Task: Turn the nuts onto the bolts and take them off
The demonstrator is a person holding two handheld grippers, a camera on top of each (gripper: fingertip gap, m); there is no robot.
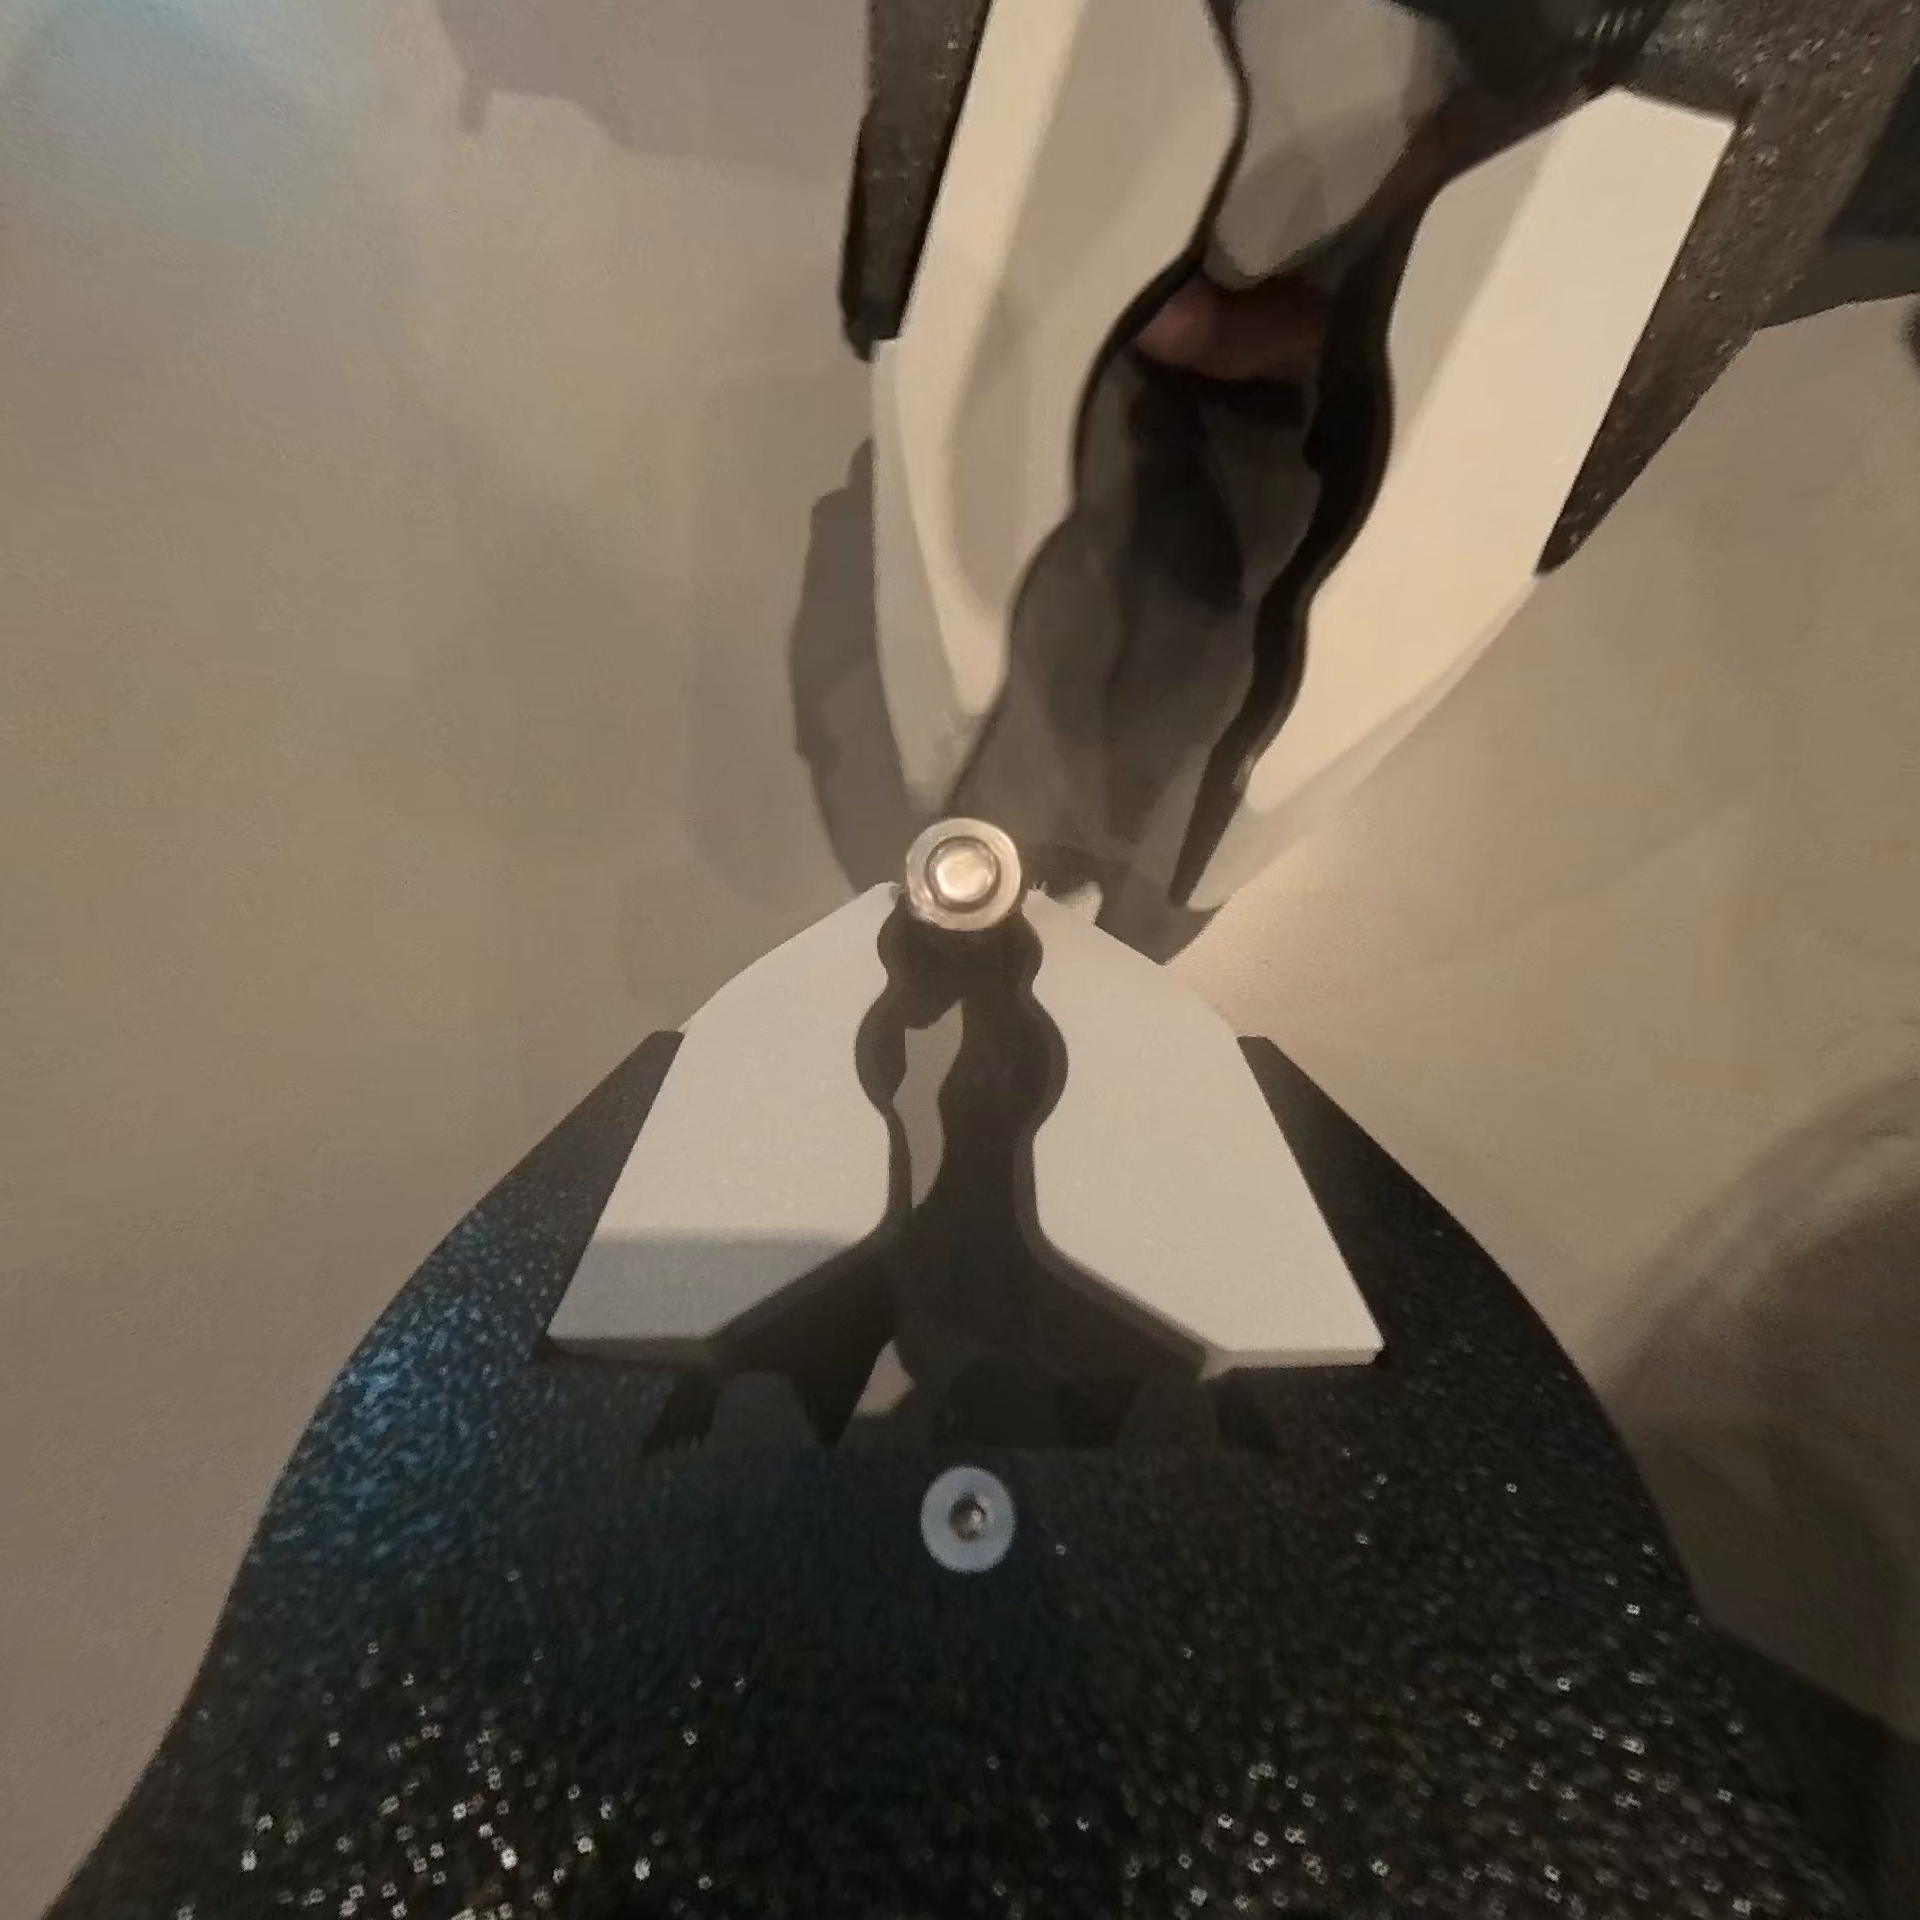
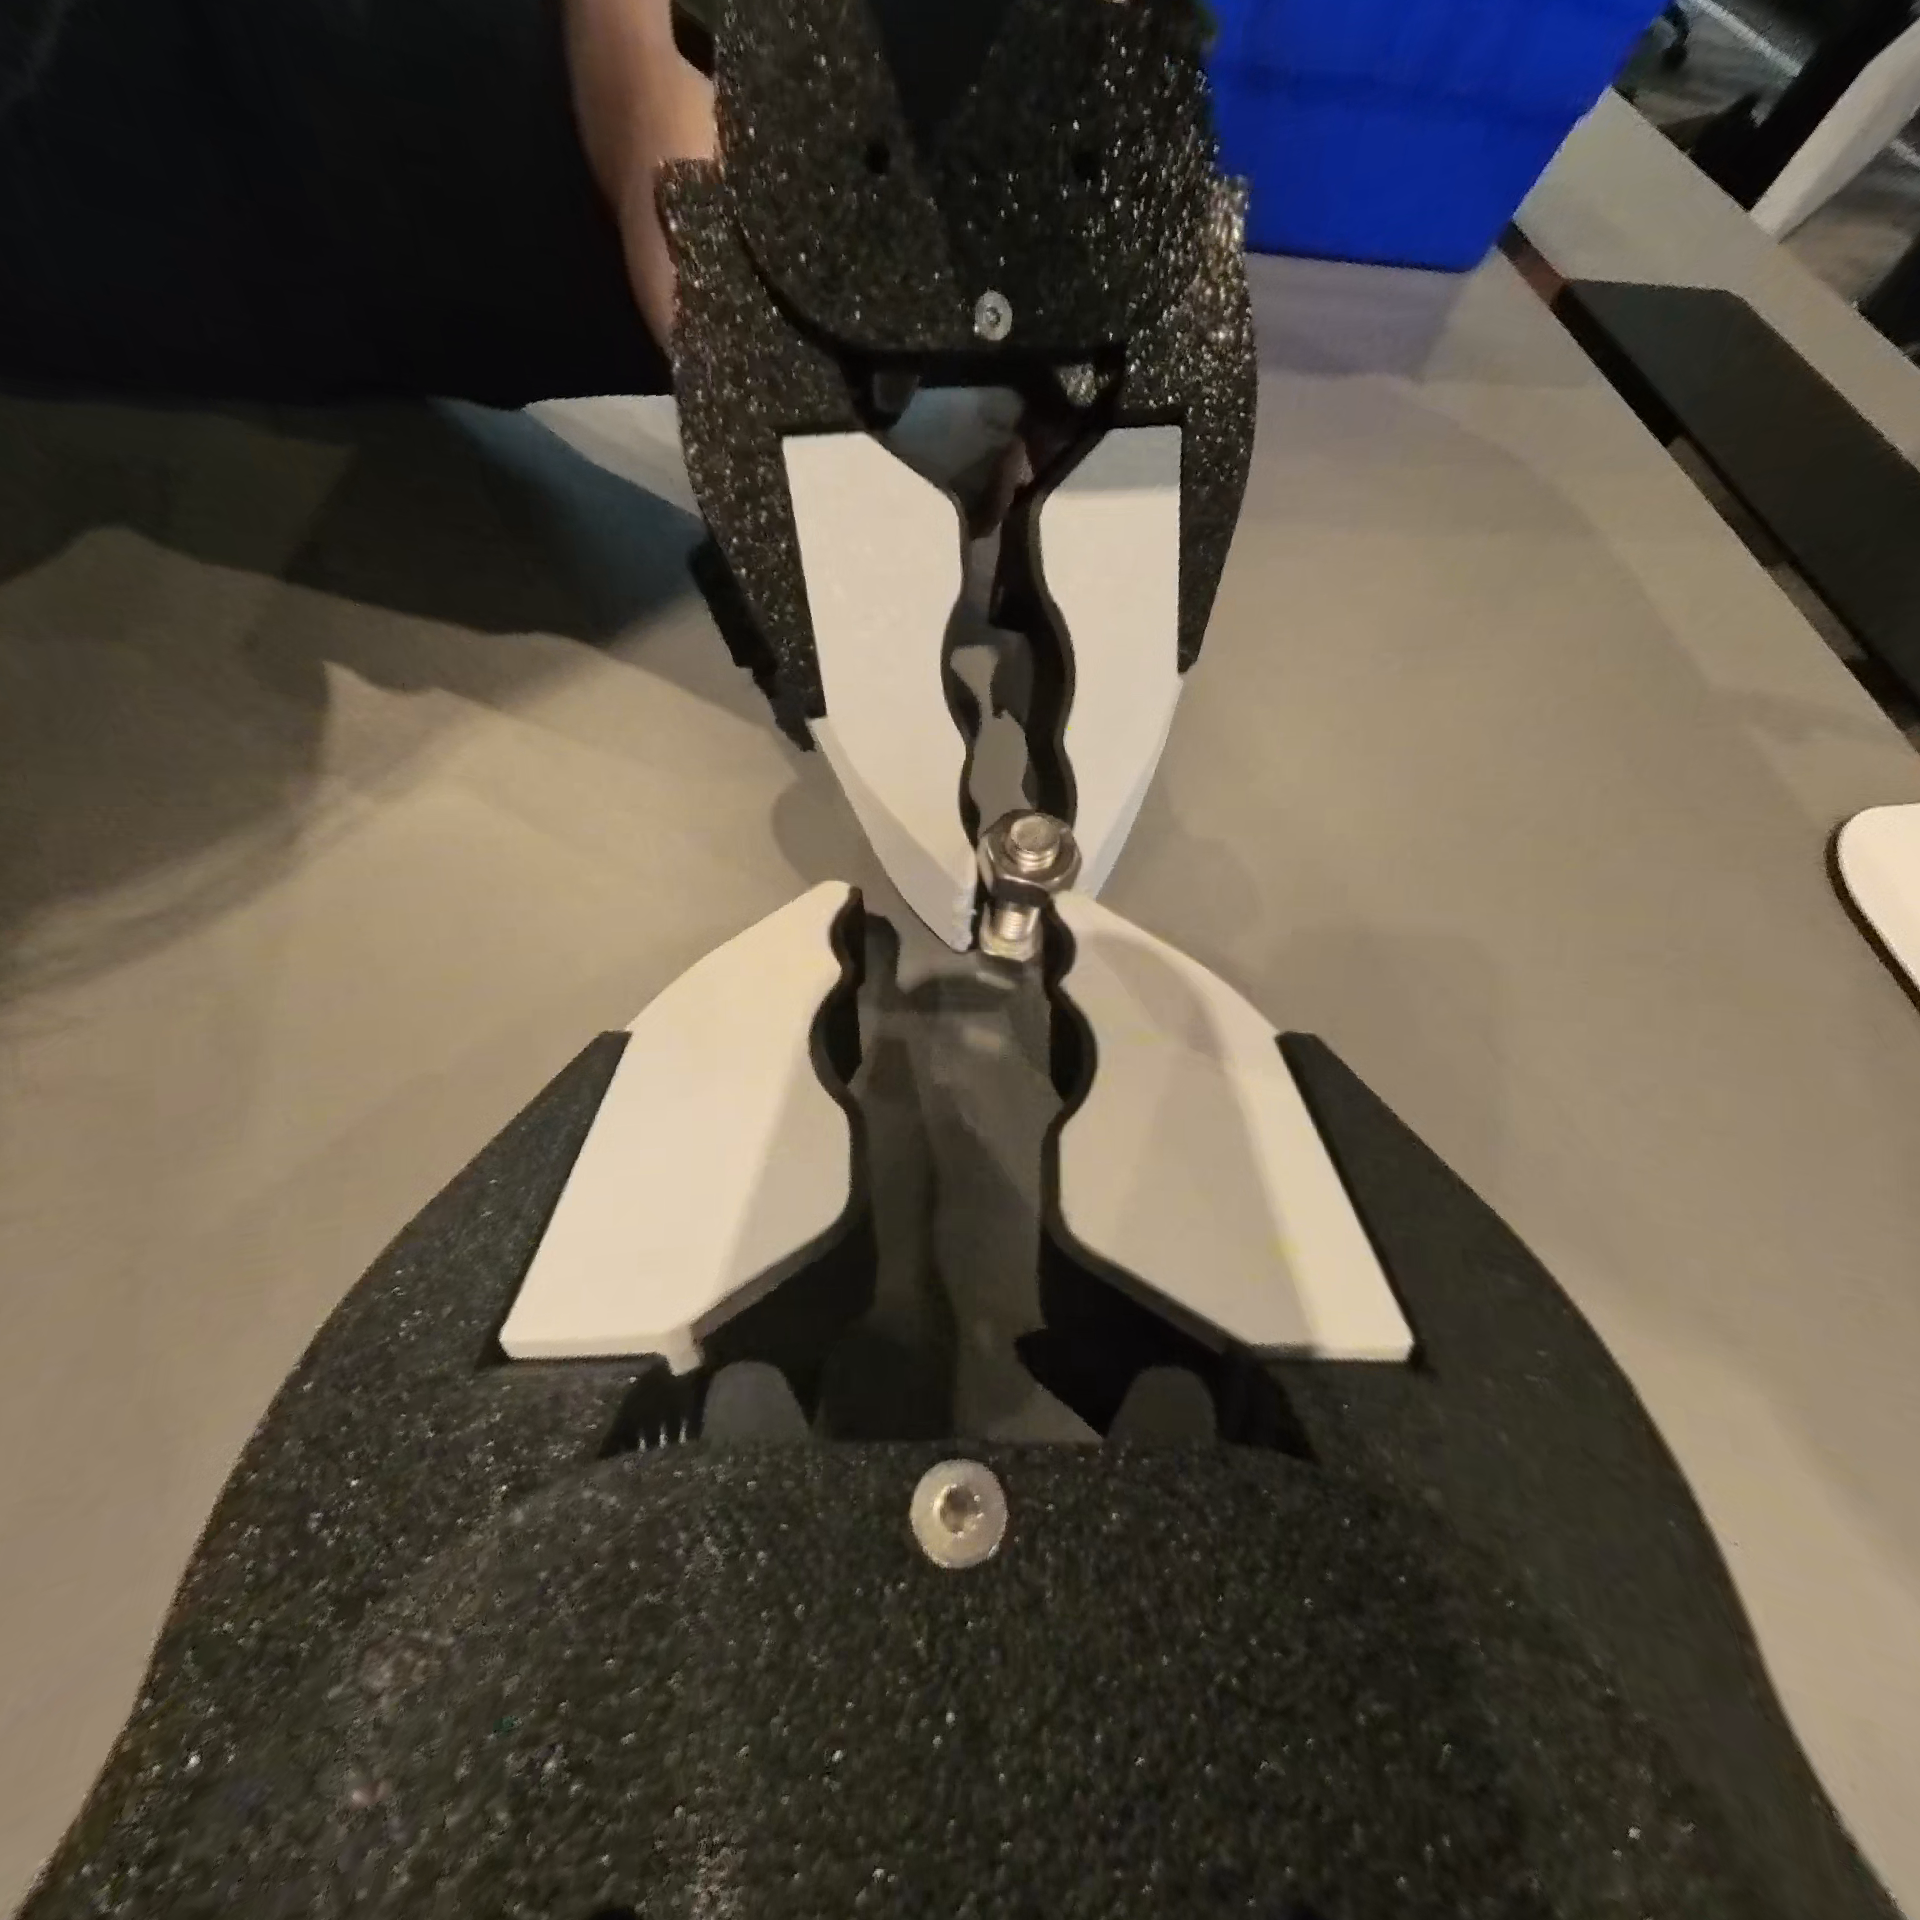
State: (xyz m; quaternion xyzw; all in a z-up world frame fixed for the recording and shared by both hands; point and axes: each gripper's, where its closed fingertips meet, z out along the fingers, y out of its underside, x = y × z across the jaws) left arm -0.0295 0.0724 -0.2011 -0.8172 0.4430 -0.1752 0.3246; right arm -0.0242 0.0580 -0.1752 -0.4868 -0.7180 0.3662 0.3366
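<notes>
A steel bolt with a hex nut threaded near its end is held above the grey table. My left gripper comes from the top of the right wrist view and is shut on the bolt just under the nut. In the left wrist view, the bolt's end shows end-on at my left gripper's closed tips. My right gripper is open, its jaws on either side of the bolt's lower shank, the right fingertip close to the thread. It also shows in the left wrist view.
A blue bin stands at the table's far right edge. A black bar lies along the right side, and a white flat object sits at the right edge. A person in dark clothing is behind the left gripper. Only a small space, under 4 cm, lies between the two pairs of fingers. Between my left fingertips and the white flat object there is roughly 20 centimetres.
</notes>
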